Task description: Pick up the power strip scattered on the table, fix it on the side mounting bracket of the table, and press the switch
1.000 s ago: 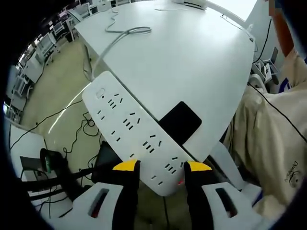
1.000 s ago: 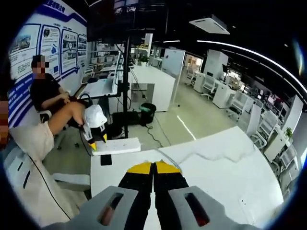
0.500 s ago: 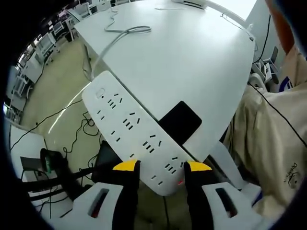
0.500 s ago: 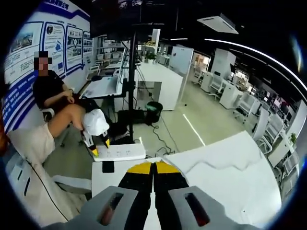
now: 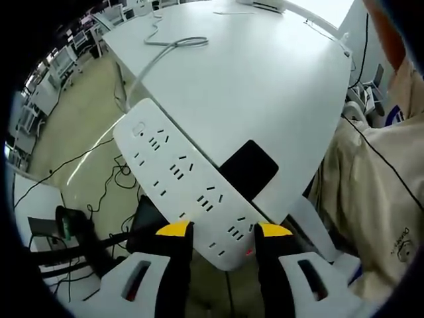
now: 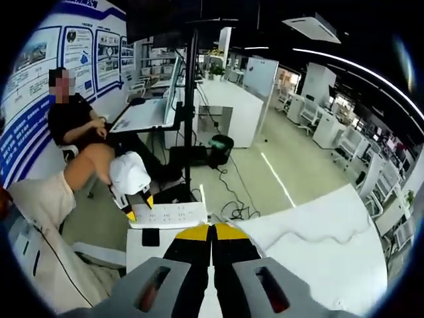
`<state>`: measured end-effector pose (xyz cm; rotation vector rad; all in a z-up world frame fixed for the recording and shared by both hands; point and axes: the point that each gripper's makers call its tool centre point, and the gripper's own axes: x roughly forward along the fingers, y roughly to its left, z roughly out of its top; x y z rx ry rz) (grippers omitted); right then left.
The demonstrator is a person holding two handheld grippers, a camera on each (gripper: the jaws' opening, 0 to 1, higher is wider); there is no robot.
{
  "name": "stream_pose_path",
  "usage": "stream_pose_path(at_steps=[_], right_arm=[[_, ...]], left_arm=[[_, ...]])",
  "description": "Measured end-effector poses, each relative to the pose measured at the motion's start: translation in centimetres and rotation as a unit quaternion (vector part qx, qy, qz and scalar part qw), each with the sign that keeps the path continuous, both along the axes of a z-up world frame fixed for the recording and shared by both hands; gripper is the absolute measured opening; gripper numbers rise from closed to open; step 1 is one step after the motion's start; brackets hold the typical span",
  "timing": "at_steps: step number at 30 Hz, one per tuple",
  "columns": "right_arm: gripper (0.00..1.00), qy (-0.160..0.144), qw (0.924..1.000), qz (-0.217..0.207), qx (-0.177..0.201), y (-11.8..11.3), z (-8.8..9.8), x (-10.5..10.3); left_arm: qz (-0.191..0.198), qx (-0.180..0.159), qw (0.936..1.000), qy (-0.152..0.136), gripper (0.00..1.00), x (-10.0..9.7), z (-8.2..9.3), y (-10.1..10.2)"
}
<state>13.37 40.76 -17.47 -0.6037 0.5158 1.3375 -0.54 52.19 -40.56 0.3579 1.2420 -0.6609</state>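
Left gripper is clamped on the near end of the power strip, yellow-tipped jaws on either long edge, lower centre of the left gripper view. The strip runs diagonally up-left from the jaws, socket face toward the camera, lying along the table's edge and partly overhanging the floor. A black pad sits on the tabletop just beside the strip, right of its middle. The strip's white cable trails off across the table toward the upper left of the frame. A person's beige sleeve takes up the right side. In the right gripper view, the right gripper is bottom centre, jaws pressed together with nothing between them, hovering over the white tabletop. Same strip shows left of centre at the table's far edge, with the left gripper on its left end and the black pad just below it. A seated person is at the upper left.
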Motion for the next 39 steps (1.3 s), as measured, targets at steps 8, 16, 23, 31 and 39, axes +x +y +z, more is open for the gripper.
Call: stream_pose_path(at_steps=[8,16,23,31,39], right_arm=[[0.0,0.01,0.9997,0.016,-0.014,2.6,-1.7,-0.1],[0.0,0.022,0.999,0.029,-0.025,4.6,-3.1,-0.1],[0.0,0.027,0.998,0.041,-0.04,6.3,-4.4,-0.5],[0.0,0.038,0.996,0.05,-0.063,7.8,-6.9,-1.2],[0.0,0.05,0.9936,0.057,-0.083,9.2,-9.3,-1.4]], left_arm=[[-0.001,0.0,1.0,0.001,0.42,0.1,-0.1,0.0],[-0.001,-0.003,1.0,-0.002,0.42,0.0,-0.1,0.0],[-0.001,-0.003,1.0,-0.003,0.41,-0.3,0.0,-0.2],[-0.002,-0.003,1.0,-0.003,0.41,-0.4,0.2,-0.3],[-0.002,-0.006,1.0,-0.006,0.41,-0.3,0.3,-0.2]])
